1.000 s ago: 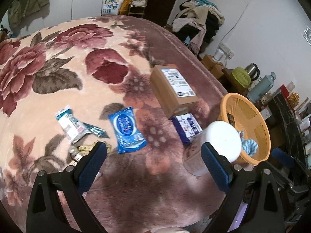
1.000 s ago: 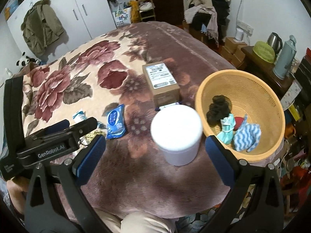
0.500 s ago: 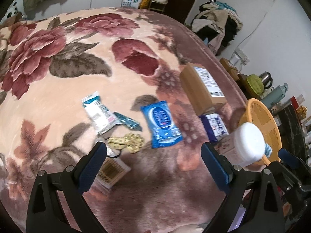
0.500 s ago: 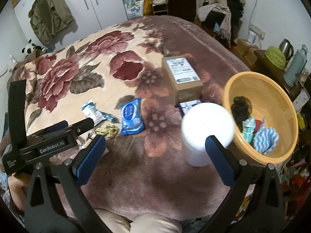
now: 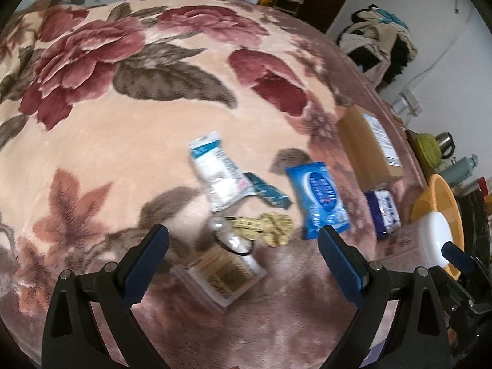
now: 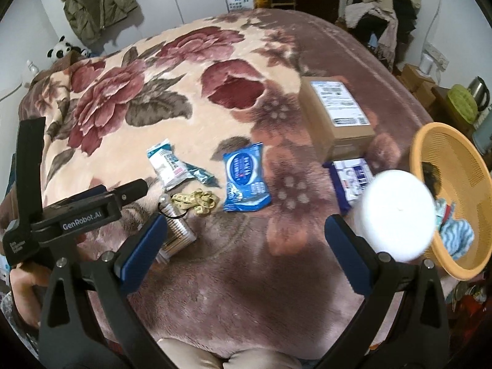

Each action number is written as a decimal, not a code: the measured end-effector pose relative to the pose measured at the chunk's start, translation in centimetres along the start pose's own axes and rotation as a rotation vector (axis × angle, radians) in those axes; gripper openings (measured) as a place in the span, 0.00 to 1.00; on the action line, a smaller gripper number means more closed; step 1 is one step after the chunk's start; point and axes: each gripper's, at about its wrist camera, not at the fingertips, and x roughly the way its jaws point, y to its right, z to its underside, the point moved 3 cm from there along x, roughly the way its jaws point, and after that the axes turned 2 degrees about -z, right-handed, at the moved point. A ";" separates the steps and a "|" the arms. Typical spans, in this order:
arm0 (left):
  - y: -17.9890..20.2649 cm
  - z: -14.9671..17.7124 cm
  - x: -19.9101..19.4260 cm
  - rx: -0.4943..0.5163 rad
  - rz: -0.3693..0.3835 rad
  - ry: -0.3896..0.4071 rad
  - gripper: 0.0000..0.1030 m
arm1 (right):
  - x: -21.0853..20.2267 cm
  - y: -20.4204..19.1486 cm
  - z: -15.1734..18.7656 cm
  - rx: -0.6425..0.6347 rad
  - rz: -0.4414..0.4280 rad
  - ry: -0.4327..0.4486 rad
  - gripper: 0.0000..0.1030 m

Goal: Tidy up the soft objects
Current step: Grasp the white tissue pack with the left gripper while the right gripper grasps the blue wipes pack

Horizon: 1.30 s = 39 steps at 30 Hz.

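Both grippers are open and empty above a floral blanket on a bed. My left gripper (image 5: 243, 255) hovers over a box of cotton swabs (image 5: 221, 273), a yellow tape measure (image 5: 270, 224) and a white-blue packet (image 5: 215, 172). A blue wipes pack (image 5: 323, 196) lies to their right. My right gripper (image 6: 246, 246) is over bare blanket, and the left gripper's body (image 6: 77, 215) shows at its left. The orange basket (image 6: 461, 166) at the right holds a black, a teal and a blue-striped soft item (image 6: 455, 233).
A white-lidded tub (image 6: 399, 212) stands beside the basket. A cardboard box (image 6: 335, 113) and a dark blue tissue pack (image 6: 350, 178) lie behind it. The bed edge runs close along the bottom. Clothes piles, a kettle and a thermos stand at the right.
Both grippers have swung left, away from the basket and tub, towards the small items on the blanket. The cotton swab box has come into the left wrist view.
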 end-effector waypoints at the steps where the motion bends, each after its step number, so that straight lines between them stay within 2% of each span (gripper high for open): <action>1: -0.5 -0.1 0.4 -0.008 -0.007 -0.005 0.95 | 0.7 -0.3 0.0 -0.004 -0.005 -0.010 1.00; 8: -3.0 -0.5 3.1 -0.054 -0.044 -0.032 0.95 | 4.4 -1.2 -0.4 -0.033 -0.017 -0.062 1.00; 12: -4.1 -0.9 5.1 -0.093 -0.061 -0.053 0.95 | 6.8 -1.2 -0.7 -0.056 0.009 -0.080 1.00; 26: -3.9 -3.3 11.0 -0.197 -0.111 -0.092 0.94 | 14.7 1.0 -1.7 -0.041 0.052 -0.177 0.99; 29: -3.6 -3.9 11.8 -0.218 -0.129 -0.098 0.91 | 15.5 1.1 -1.9 -0.042 0.058 -0.176 0.98; 31: -3.5 -4.2 12.2 -0.233 -0.141 -0.102 0.84 | 15.8 1.2 -2.0 -0.037 0.060 -0.178 0.96; 33: -3.3 -4.4 12.6 -0.239 -0.149 -0.108 0.84 | 16.1 1.2 -2.3 -0.037 0.061 -0.178 0.95; 37: -3.1 -4.6 13.4 -0.227 -0.165 -0.125 0.81 | 16.7 1.1 -2.6 -0.047 0.062 -0.177 0.94; 39: -2.9 -4.7 13.7 -0.207 -0.178 -0.130 0.76 | 17.1 1.0 -2.7 -0.049 0.065 -0.179 0.92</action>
